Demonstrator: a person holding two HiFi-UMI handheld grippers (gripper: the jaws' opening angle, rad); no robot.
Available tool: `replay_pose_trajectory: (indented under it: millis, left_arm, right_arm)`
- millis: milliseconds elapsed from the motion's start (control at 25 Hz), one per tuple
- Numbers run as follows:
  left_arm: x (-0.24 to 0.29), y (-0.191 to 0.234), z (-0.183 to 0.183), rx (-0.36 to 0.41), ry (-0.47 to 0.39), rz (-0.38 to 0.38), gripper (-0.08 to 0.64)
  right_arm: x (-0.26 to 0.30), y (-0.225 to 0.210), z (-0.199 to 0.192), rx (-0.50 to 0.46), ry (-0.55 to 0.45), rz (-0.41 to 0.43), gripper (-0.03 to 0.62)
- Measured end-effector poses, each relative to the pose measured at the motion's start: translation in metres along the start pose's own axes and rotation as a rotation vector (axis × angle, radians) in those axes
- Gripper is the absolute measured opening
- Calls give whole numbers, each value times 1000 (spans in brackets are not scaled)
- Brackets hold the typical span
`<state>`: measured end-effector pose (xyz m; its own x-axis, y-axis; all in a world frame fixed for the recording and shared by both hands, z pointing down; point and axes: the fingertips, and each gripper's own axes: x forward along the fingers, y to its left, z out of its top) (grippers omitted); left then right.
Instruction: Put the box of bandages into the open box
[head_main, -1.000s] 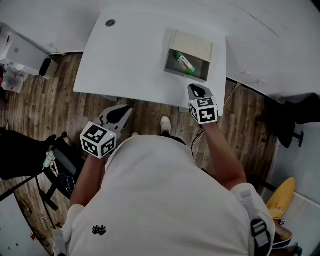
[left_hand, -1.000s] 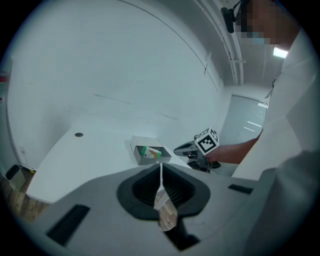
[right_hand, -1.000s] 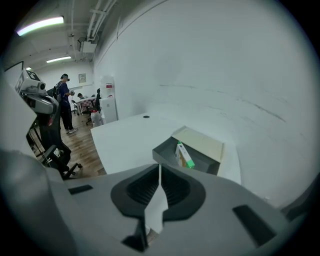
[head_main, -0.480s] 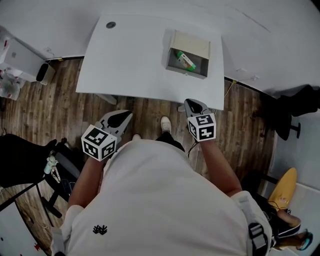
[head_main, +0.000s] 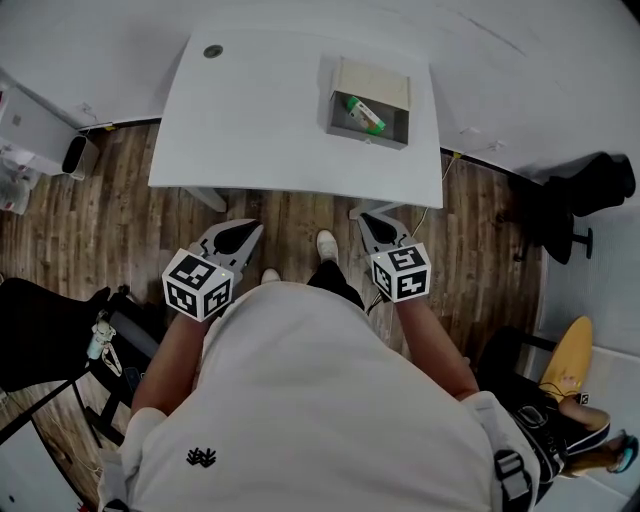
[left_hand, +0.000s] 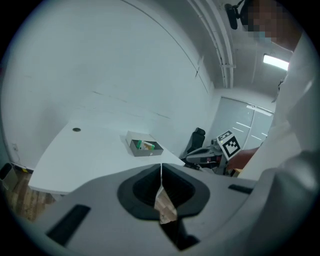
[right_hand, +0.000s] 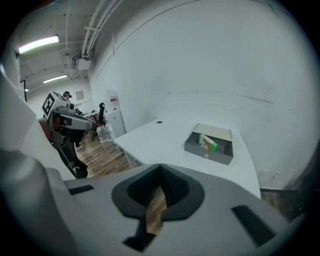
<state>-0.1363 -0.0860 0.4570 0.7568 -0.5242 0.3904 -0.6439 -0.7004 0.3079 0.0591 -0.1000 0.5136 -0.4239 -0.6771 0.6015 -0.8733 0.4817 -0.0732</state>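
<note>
The open grey box (head_main: 365, 135) sits on the white table (head_main: 260, 110), its lid folded back. The green and white box of bandages (head_main: 360, 112) lies inside it. Both grippers hang over the wooden floor, short of the table's near edge. My left gripper (head_main: 243, 232) is shut and empty; my right gripper (head_main: 378, 220) is shut and empty too. In the left gripper view the jaws (left_hand: 161, 167) meet, with the grey box (left_hand: 145, 152) far ahead. The right gripper view shows closed jaws (right_hand: 160, 167), with the grey box (right_hand: 207, 153) and the bandages (right_hand: 207, 142) beyond.
A round cable hole (head_main: 212, 50) marks the table's far left corner. A black office chair (head_main: 580, 195) stands at the right. Dark equipment (head_main: 40, 330) sits at the left, a white bin (head_main: 75, 150) beside the table and a yellow object (head_main: 565, 370) at the lower right.
The right gripper has drawn back from the table's edge toward the body, and the whole view has backed away from the table. The left gripper has hardly moved.
</note>
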Motion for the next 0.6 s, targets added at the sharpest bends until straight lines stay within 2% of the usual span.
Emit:
replay_pose_trajectory:
  millis: [600]
  left_arm:
    - [-12,1,-21,-14,6,-11,12]
  right_arm:
    - [-10,24,-1,-18,-4,13,6]
